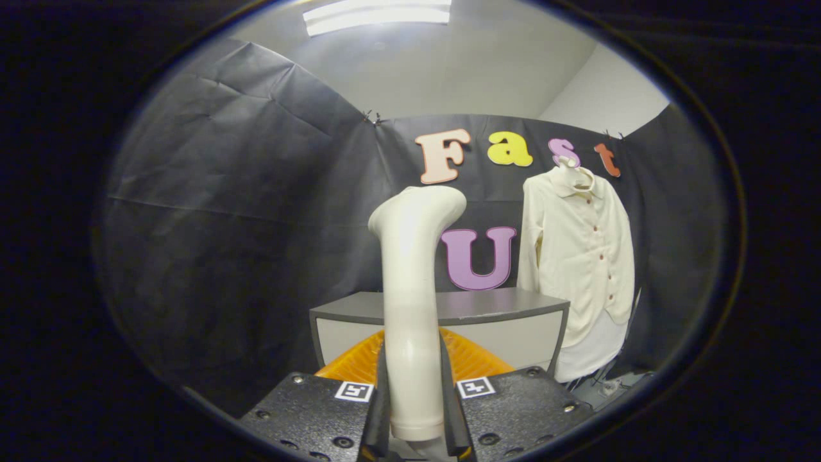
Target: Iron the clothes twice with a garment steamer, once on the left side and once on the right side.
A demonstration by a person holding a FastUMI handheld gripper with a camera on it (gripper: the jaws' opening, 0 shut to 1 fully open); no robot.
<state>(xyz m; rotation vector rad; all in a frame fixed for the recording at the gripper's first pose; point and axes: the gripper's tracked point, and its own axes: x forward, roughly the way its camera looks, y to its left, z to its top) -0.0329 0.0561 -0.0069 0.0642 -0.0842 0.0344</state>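
So the gripper (415,410) has its 2 fingers clamped tight on the handle of the garment steamer (412,301), 1 on each side. The steamer stands upright between them, cream-colored, with its head bent toward the right at the top.

No brand or readable label on the steamer as far as I can tell. The only markings are 2 small black-and-white square tags (355,391) on top of the gripper body, 1 either side of the handle.

The shirt (577,256) hangs on a stand beyond the fingers, off to the right, well apart from the steamer. It's cream, long-sleeved, buttoned down the front.

Just ahead of the fingers there's something orange and ribbed (471,359), then a grey-topped cabinet (507,321) behind it. Black cloth wall (224,212) all round, white ceiling with a light panel (377,14) above.
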